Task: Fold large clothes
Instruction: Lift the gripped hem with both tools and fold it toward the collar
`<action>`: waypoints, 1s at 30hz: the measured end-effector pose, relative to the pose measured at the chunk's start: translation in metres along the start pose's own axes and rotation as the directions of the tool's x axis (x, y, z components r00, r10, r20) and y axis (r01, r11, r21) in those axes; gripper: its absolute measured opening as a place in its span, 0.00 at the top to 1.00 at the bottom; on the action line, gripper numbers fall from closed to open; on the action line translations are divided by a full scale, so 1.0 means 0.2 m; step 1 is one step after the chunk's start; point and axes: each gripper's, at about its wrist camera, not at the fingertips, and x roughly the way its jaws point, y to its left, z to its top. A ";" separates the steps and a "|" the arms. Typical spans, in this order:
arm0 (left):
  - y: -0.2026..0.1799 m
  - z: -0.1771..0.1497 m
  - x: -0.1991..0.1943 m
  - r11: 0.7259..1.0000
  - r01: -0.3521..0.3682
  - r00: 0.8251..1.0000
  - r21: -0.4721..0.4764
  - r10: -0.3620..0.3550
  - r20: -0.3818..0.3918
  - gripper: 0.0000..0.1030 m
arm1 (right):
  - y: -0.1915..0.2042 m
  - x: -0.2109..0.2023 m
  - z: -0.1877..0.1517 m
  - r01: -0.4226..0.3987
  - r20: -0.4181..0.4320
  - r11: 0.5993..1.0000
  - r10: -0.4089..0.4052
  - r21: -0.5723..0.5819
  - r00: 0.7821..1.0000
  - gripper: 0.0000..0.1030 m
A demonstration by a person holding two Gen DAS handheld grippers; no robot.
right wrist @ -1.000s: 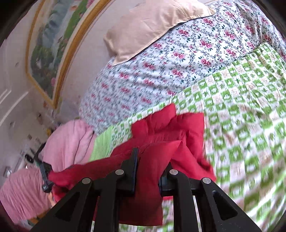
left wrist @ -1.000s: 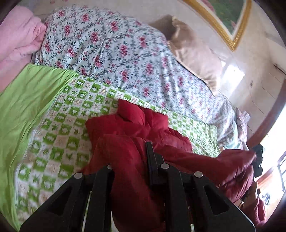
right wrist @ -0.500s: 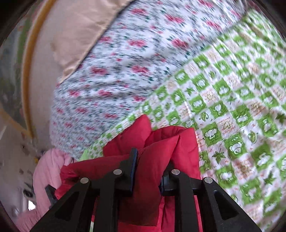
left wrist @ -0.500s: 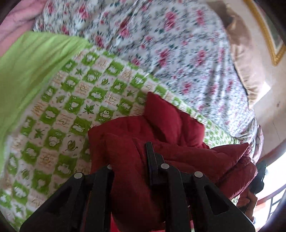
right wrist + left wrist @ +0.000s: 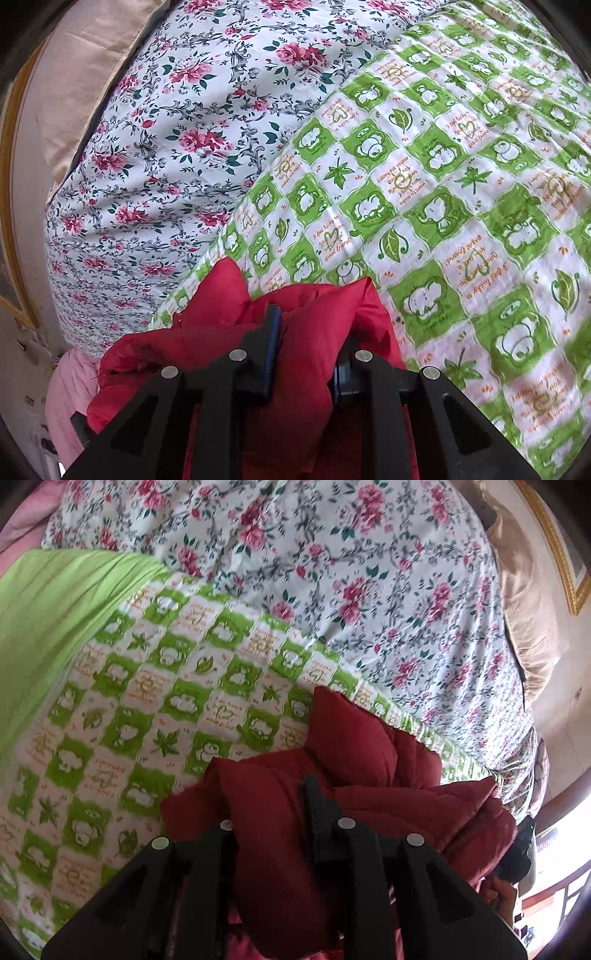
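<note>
Below, you see a puffy, quilted dark-red padded jacket (image 5: 354,746), bunched into thick folds on a green-and-white checked bedspread printed with leaves and small animals (image 5: 155,686). Its fabric is smooth, with a slight sheen, and one rounded fold stands up at its far edge. The garment lies on the near part of the checked bedspread, short of a white quilt with pink roses and grey-green foliage (image 5: 369,572) that covers the far part of the bed.

Your left black two-finger gripper (image 5: 273,812) has a thick fold of the jacket between its fingers; the jaws are opening, though the padding fills the narrow gap and the right-hand finger (image 5: 314,805) lies against it. The rest of the garment spreads away ahead and to the right of this gripper.

Your right black two-finger gripper (image 5: 310,347) is clamped on another fold of the same jacket (image 5: 229,291), which looks brighter red in the right wrist view. Its jaws stand only a little apart, with blue pads (image 5: 273,343) pressing the padded cloth. From here the jacket bulges forward past the fingertips and trails off to the left.

A tan pillow (image 5: 524,602) lies beyond the rose quilt, beside a gilt picture frame (image 5: 561,554).
</note>
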 end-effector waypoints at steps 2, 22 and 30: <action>-0.01 0.01 -0.03 1.000 0.013 1.000 0.019 -0.013 0.003 0.81 | 0.00 0.01 0.01 0.003 0.001 1.000 -0.003 -0.002 1.000 0.81; -0.55 -0.46 -0.29 0.919 0.147 0.989 0.367 -0.136 -0.058 0.79 | 0.14 0.08 0.03 0.117 0.031 0.988 -0.114 -0.099 0.993 0.73; -0.81 -0.59 0.00 0.890 0.142 0.986 0.433 -0.086 -0.145 0.79 | 0.19 -0.02 0.06 0.075 0.011 0.989 -0.074 -0.124 0.997 0.63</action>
